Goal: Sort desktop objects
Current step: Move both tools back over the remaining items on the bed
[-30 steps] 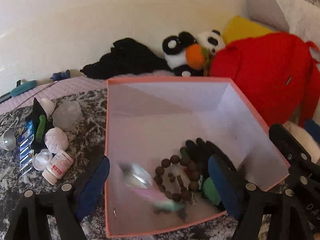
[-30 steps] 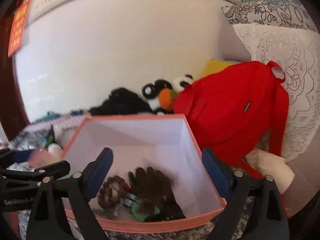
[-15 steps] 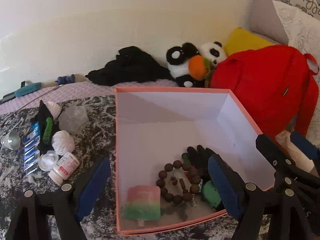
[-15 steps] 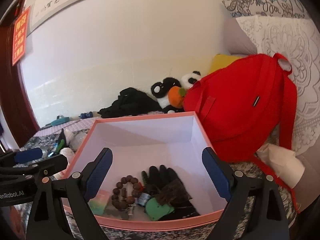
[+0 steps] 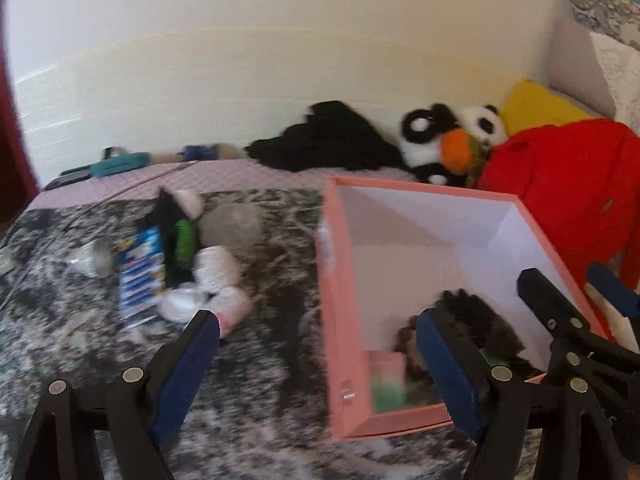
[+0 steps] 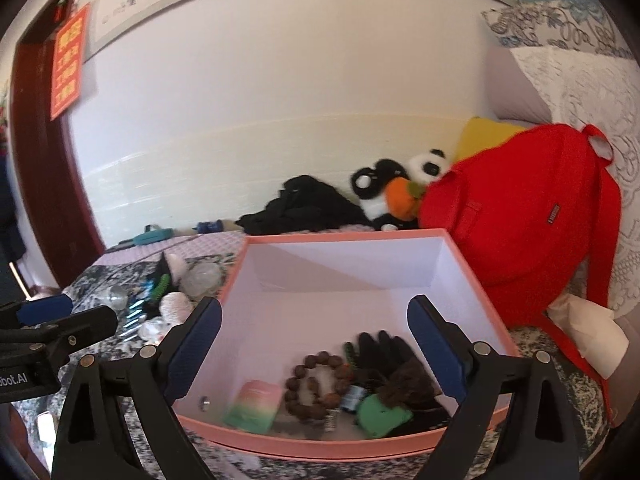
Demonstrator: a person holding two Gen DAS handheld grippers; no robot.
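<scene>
Marbled desk (image 5: 280, 360) against a white wall: pink box (image 6: 472, 280) holds a pouch (image 6: 254, 406), beads (image 6: 316, 380) and a glove (image 6: 384, 354), while the loose pile (image 5: 180, 272) sits at 10 o'clock from the left tool (image 5: 316, 364). Both tools are spread apart and carry nothing, the right tool (image 6: 314, 346) over the box. If more is to go in, I'd take the battery card (image 5: 142, 276) across its short side; its long axis runs 12-to-6, slightly tilted, exact heading blurred.

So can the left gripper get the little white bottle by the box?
Probably yes. The left gripper is open and empty, and the white bottle lies just beyond its left finger with nothing covering it.
</scene>
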